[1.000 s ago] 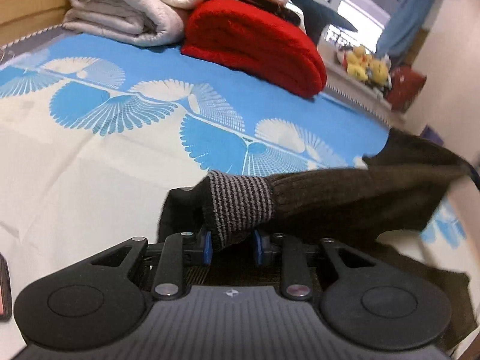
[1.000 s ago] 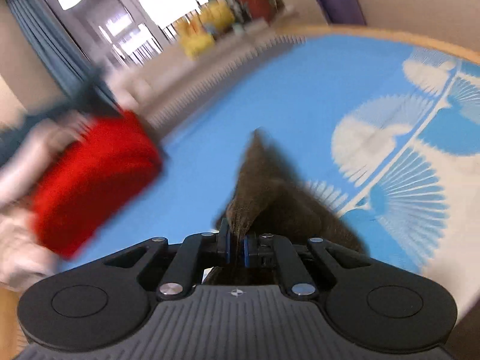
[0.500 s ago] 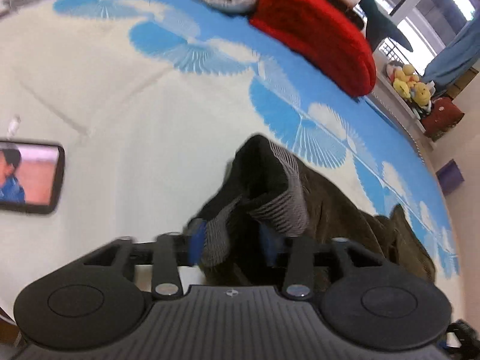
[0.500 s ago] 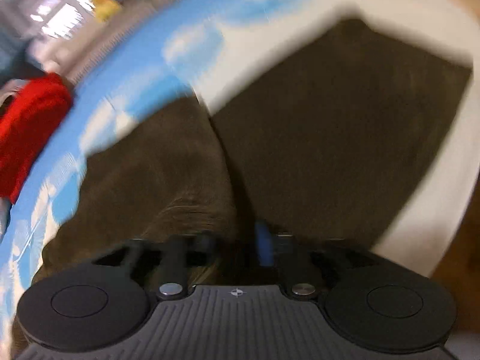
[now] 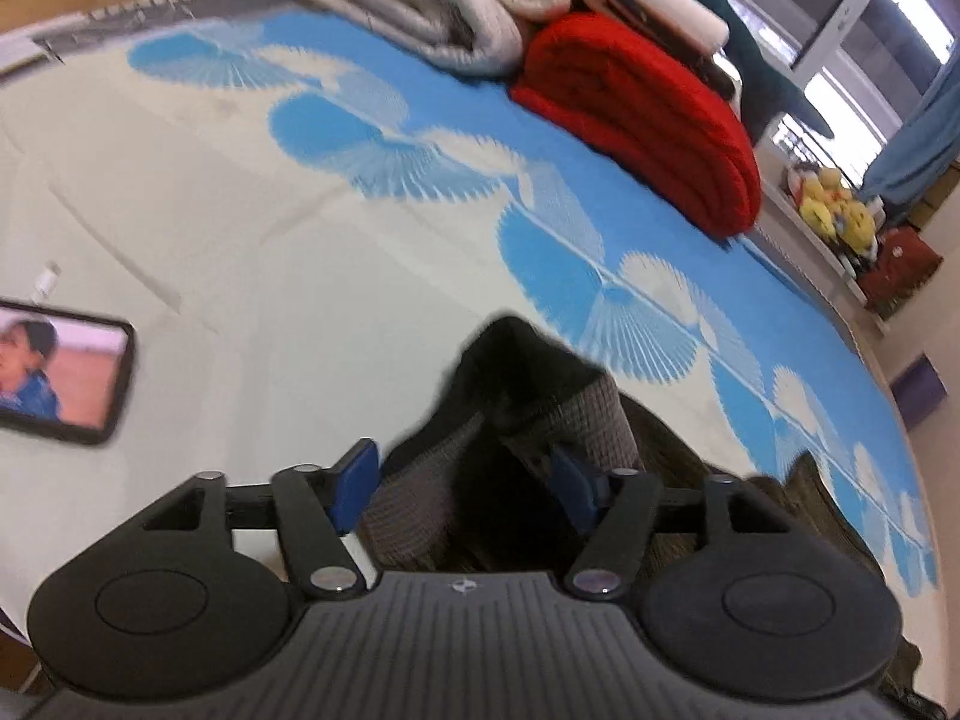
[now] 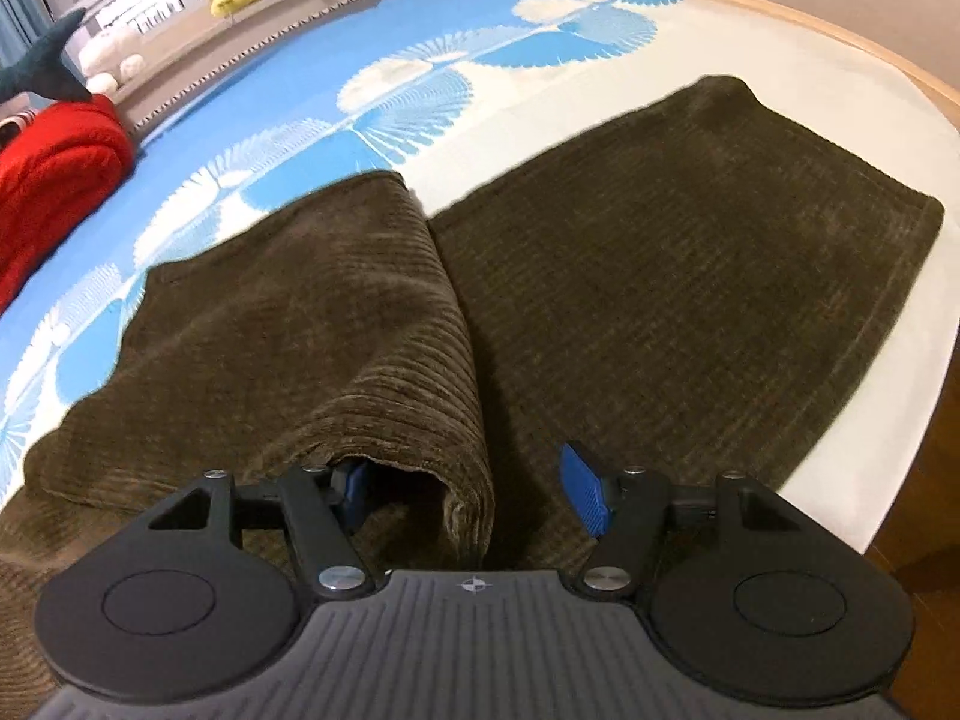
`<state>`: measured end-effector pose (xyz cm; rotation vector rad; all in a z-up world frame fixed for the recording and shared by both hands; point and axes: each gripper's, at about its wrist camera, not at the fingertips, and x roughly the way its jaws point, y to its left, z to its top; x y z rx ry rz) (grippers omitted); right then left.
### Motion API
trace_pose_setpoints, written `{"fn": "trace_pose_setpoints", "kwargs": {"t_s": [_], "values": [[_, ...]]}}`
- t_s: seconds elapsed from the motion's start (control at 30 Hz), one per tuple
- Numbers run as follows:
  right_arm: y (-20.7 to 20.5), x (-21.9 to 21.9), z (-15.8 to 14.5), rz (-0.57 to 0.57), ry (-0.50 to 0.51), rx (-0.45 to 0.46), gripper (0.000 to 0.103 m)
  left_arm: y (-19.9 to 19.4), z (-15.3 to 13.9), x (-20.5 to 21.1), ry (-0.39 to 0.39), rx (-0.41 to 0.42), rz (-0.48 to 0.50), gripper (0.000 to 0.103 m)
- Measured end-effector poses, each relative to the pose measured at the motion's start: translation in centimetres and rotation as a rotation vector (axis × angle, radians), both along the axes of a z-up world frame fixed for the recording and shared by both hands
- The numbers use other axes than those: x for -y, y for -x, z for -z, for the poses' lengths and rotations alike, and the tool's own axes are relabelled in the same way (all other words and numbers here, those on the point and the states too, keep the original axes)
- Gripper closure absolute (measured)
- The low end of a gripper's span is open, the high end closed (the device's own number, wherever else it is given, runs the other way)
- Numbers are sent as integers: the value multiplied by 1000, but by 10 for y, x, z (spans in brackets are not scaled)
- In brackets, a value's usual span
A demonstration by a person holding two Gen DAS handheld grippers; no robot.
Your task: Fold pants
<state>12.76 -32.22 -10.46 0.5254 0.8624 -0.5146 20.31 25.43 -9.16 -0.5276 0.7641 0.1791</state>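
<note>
Dark brown corduroy pants lie on the bed, one leg flat toward the right edge and the other part folded over in a loose hump. Their grey striped waistband shows in the left wrist view, bunched and gaping. My left gripper is open, jaws wide on either side of the waistband, which rests slack between them. My right gripper is open, its left pad under the folded edge and its right pad over the flat leg.
The bed has a white and blue fan-pattern sheet. A red folded blanket and grey-white blankets are stacked at the far side. A phone with a lit screen lies on the left. The bed's wooden edge runs on the right.
Both grippers have lowered the pants onto the bed and opened, letting go of the waistband and the leg fabric. The folded part now rests on the rest of the pants.
</note>
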Motion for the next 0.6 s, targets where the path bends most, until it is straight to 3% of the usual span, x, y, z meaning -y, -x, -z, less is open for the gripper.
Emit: {"fn": "trace_pose_setpoints", "kwargs": {"t_s": [0.13,0.2,0.37,0.43,0.6], "values": [[4,5,4,31,-3,-8,37,3,-7,-3,8,33,0,28],[5,4,4,40,1,-10,37,5,-10,-1,9,53,8,18],[5,-6,6,28,3,-17,37,11,-20,6,-46,119,-1,17],[4,-9,5,14,10,-20,36,12,-22,8,-29,141,32,17],[1,-9,5,19,5,-20,36,3,-15,21,1,102,109,15]]}}
